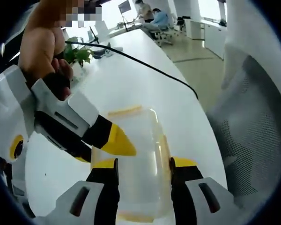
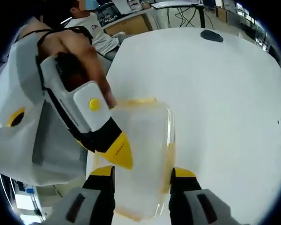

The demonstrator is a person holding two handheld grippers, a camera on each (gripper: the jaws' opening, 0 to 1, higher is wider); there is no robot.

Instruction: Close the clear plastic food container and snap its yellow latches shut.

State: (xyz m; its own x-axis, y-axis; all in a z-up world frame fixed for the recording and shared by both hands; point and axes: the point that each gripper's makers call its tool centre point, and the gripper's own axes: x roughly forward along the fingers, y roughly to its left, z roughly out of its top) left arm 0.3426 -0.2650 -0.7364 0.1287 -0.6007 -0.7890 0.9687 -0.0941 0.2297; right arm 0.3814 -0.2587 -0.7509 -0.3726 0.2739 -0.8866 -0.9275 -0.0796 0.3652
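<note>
Right up close, the left gripper (image 1: 144,169) has its jaws parted on either side of the clear plastic food container (image 1: 133,166), one black-and-yellow tip at each long wall, straddling it rather than visibly pinching; that looks like a brace to keep the box from sliding. Same story on the other hand: the right gripper (image 2: 143,178) stands with its jaws spread around the container's (image 2: 143,157) near end, released, not clenched on anything that I can make out. Each gripper comes into the other's view from the side, its yellow tip poised over the container's edge, likely lining up for a press. The container itself sits flat on the white surface (image 2: 225,103), lid apparently lying on top, and looks empty, though the plastic is too hazy to be sure. A yellow latch (image 1: 124,111) shows pale along the container's far rim; whether it is snapped down, I cannot tell. Beyond the container, a black cable (image 1: 145,65) trails across the surface, a small green plant (image 1: 77,55) stands farther back, and people sit at desks beyond.
</note>
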